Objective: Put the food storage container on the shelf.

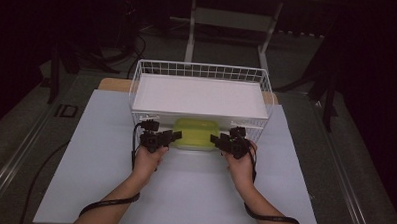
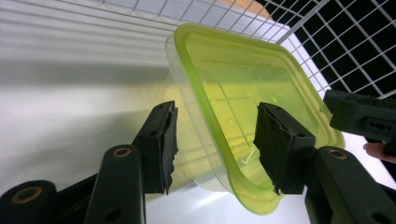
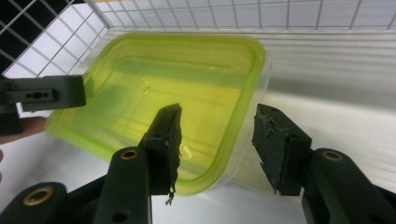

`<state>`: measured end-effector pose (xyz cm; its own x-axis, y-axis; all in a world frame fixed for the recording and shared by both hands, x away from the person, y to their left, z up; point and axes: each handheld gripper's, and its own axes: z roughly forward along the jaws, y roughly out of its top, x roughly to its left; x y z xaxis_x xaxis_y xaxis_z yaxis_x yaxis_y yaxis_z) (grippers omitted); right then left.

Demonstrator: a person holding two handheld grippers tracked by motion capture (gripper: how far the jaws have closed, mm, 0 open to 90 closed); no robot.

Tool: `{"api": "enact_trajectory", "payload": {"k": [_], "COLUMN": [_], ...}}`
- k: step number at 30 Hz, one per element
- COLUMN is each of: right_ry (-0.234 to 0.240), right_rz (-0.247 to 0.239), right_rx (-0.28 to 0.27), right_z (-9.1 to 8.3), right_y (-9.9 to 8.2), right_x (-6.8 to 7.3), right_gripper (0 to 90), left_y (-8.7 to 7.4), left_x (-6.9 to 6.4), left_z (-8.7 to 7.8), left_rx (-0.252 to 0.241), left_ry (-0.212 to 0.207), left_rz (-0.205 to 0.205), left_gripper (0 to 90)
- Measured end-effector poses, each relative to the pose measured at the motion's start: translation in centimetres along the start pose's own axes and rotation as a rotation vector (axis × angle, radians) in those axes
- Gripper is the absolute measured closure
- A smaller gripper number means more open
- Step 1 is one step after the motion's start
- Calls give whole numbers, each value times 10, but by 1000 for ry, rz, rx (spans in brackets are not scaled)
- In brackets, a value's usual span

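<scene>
Both tongs are standing open, the left tongs (image 1: 169,136) straddling the green-lidded container's (image 1: 196,133) nine-o'clock edge, the right tongs (image 1: 218,139) its three-o'clock edge.

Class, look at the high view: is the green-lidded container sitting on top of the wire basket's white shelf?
No. The green-lidded container sits below the white shelf, at the wire basket's front.

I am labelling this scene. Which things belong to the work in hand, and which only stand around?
In the work:
- clear plastic container with yellow-green lid
- left gripper, jaws open around its edge
- right gripper, likewise

Standing around:
- white wire basket
- white flat board
- pale table
</scene>
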<state>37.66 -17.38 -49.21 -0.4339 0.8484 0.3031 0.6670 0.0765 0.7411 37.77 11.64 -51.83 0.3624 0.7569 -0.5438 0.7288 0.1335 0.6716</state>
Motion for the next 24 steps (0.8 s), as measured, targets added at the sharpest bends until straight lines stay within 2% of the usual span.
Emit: {"api": "enact_trajectory", "payload": {"k": [1, 3, 5, 7, 8, 11, 13, 15, 17, 20, 22, 24], "right_ry": [4, 11, 6, 5, 4, -7, -5, -4, 2, -1, 7, 16], "right_rz": [2, -5, -18, -33, -35, -53, -53, -60, -61, -76, -84, -92], "right_rx": [-3, -9, -15, -17, -20, -24, -29, -28, -27, -24, -23, -17], "right_z": [-2, -5, -8, -11, -12, -17, -20, -23, -25, -26, -26, -25], "right_y": [-1, -2, -5, -7, -9, -14, -17, -20, -23, -25, -26, -28], "right_x": [1, 2, 4, 5, 6, 8, 10, 12, 16, 23, 28, 34], "right_gripper": [511, 508, 507, 505, 511, 512, 509, 509, 512, 518, 523, 533], "left_y": [-1, -2, -4, -7, -8, -11, -14, -20, -24, -29, -31, -33], "left_x": [1, 2, 2, 2, 2, 2, 2, 0, -1, -2, -3, -6], "left_z": [-1, -4, -7, -9, -11, -15, -20, -24, -28, -35, -41, -47], "left_rx": [2, -11, -4, -11, -8, -11, -4, 11, 17, 6, 7, 3], "left_ry": [1, -12, -8, -14, -4, -9, 1, -13, 2, -13, -39, -29], "left_rz": [11, 1, 10, -10, -6, -12, -4, 6, 32, 36, 45, 64], "left_gripper": [493, 485, 480, 477, 477, 467, 466, 448, 437, 410, 368, 350]}}
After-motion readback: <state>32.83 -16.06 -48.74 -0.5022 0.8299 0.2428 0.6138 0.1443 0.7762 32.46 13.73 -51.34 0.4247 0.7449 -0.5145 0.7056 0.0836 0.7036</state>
